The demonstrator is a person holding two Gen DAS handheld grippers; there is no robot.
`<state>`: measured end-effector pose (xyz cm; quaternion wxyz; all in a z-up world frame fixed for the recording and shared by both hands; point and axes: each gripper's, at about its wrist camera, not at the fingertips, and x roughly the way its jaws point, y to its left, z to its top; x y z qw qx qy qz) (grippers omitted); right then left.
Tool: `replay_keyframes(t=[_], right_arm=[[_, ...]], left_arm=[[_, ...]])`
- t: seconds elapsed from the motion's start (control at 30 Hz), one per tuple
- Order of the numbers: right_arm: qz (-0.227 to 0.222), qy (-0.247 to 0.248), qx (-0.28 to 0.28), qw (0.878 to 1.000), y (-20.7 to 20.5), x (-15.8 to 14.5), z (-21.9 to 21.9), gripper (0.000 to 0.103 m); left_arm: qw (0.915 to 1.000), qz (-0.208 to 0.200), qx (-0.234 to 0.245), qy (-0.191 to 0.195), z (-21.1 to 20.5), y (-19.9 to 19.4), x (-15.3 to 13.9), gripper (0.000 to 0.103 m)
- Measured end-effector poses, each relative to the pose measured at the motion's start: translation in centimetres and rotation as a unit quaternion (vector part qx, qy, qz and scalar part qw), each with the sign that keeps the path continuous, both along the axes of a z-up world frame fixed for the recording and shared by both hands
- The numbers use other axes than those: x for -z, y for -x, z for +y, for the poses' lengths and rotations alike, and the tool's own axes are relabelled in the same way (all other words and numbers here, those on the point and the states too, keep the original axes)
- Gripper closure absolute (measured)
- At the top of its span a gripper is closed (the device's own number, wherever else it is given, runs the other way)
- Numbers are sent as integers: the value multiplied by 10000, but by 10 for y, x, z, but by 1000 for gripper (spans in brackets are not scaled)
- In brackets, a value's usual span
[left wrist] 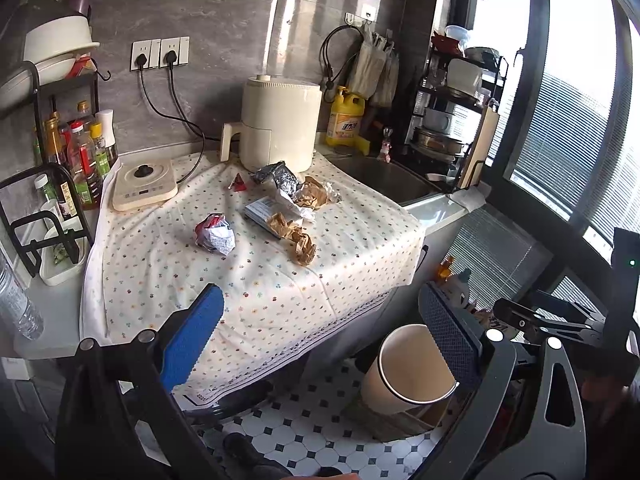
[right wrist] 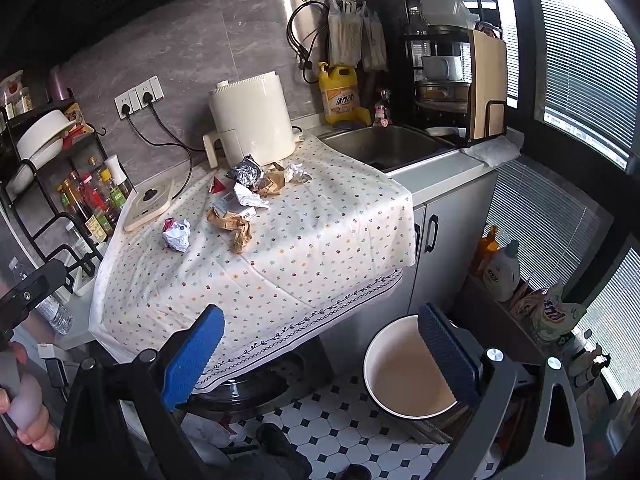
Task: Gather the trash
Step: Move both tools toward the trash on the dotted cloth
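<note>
Counter, draped with a dotted cloth: holds the trash, all of it lying loose and untouched
- crumpled red-and-white wrapper, nearest the front, set apart from the rest
- brown paper scraps, touching a flat grey packet
- foil ball, with white and brown crumpled paper just beside it
- small red triangular piece, near the cream appliance

Floor: open-topped bin, cream inside, below the counter edge on the right

Left claw: fingers spread wide, nothing between them, in front of the counter edge

Right claw: likewise spread and bare, one blue pad over the bin rim
</note>
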<state>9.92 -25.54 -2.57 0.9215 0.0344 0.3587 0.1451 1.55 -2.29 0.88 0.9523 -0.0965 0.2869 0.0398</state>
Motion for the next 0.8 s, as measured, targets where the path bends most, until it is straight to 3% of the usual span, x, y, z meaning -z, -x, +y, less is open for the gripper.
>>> replay_keyframes(t=[0.8], right_arm=[[-117, -46, 128, 9998, -5, -4, -24, 8]], left_arm=[[9999, -15, 121, 12, -25, -15, -4, 6]])
